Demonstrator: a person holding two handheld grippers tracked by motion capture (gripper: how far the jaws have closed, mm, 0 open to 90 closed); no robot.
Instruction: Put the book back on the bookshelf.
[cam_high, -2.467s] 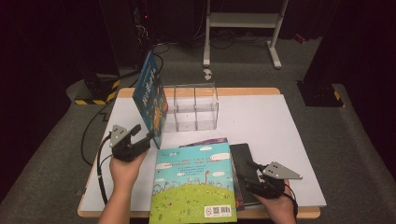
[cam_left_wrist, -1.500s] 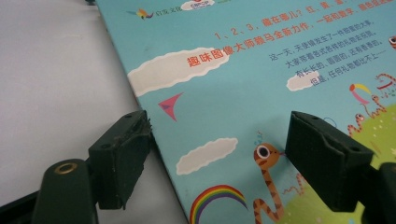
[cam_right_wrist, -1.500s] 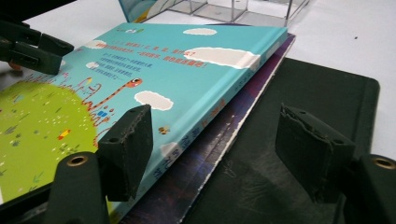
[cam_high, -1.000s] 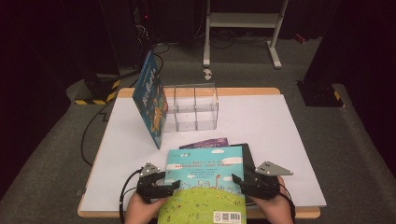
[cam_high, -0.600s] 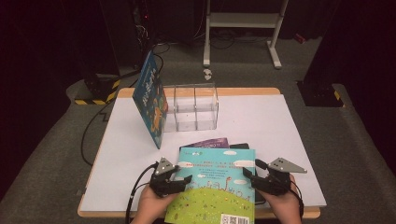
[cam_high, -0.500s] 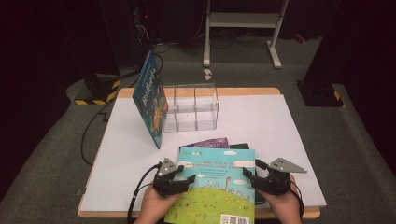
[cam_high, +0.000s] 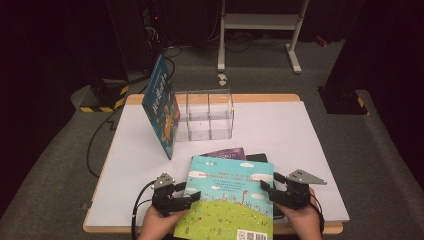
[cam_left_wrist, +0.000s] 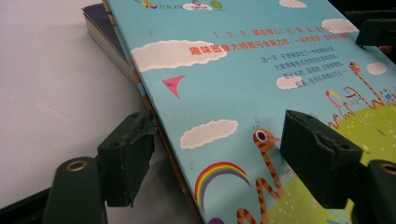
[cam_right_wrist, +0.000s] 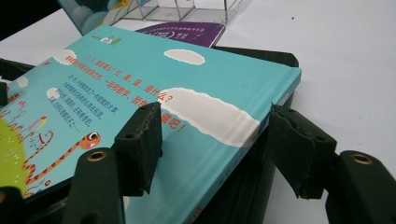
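A picture book (cam_high: 227, 195) with a blue sky and green hill cover lies tilted over a purple book (cam_high: 225, 153) and a black book (cam_high: 257, 157) near the table's front edge. My left gripper (cam_high: 192, 196) is shut on its left edge. In the left gripper view, one jaw of that gripper (cam_left_wrist: 219, 140) sits on the cover (cam_left_wrist: 243, 84) and the other is under the edge. My right gripper (cam_high: 266, 189) is shut on the right edge. In the right gripper view, the jaws of that gripper (cam_right_wrist: 215, 126) bracket the spine corner of the book (cam_right_wrist: 140, 79).
Another blue book (cam_high: 161, 107) stands leaning against a clear plastic divided box (cam_high: 209, 112) at the back of the white table (cam_high: 290, 130). A cable trails off the table's left side. The book's near end overhangs the front edge.
The left gripper came in from the table's left side and took the book's left edge. The book then tilted and shifted a little to the right with both grippers.
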